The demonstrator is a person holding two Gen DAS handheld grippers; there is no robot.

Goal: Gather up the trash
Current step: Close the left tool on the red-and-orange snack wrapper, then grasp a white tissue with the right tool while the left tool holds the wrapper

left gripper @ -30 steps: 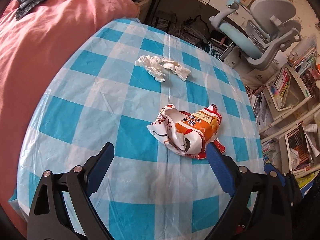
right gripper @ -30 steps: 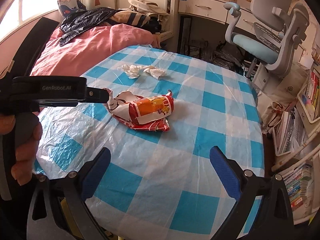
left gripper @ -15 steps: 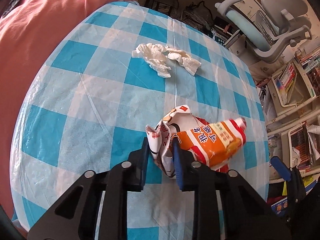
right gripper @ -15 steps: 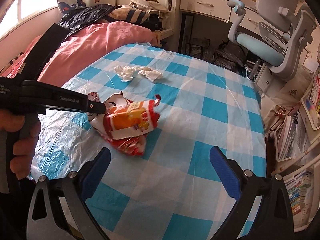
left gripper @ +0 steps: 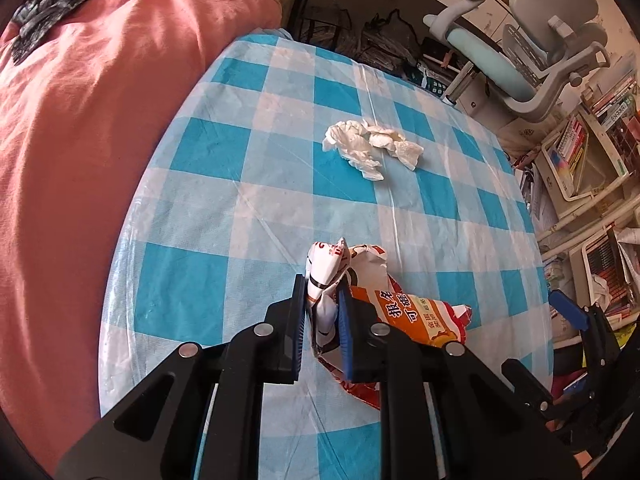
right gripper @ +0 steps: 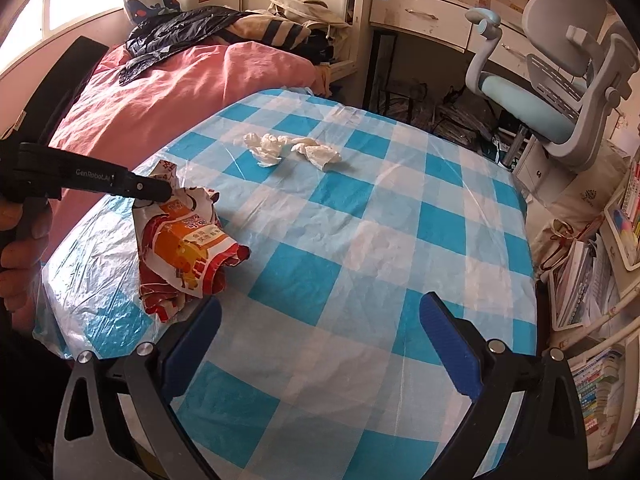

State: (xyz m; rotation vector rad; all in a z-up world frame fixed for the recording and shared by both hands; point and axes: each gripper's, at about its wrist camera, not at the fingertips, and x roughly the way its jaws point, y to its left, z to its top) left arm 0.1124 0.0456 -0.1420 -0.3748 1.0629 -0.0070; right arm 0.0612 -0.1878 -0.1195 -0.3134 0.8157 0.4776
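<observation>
My left gripper [left gripper: 322, 312] covers the wrapper [left gripper: 404, 312] mid-section, pads pinching its white end; lower edge goes under my finger frame, can't see it. Right gripper [right gripper: 320, 336] base cut off by bottom edge in right wrist view. Print on wrapper too small/crumpled to read; book spines on shelf [right gripper: 600, 376] at right edge unreadable too.

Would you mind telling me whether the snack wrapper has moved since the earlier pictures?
Yes. In the right wrist view the wrapper, pinched by the left gripper, has shifted left toward the table edge, away from the tissues.
</observation>
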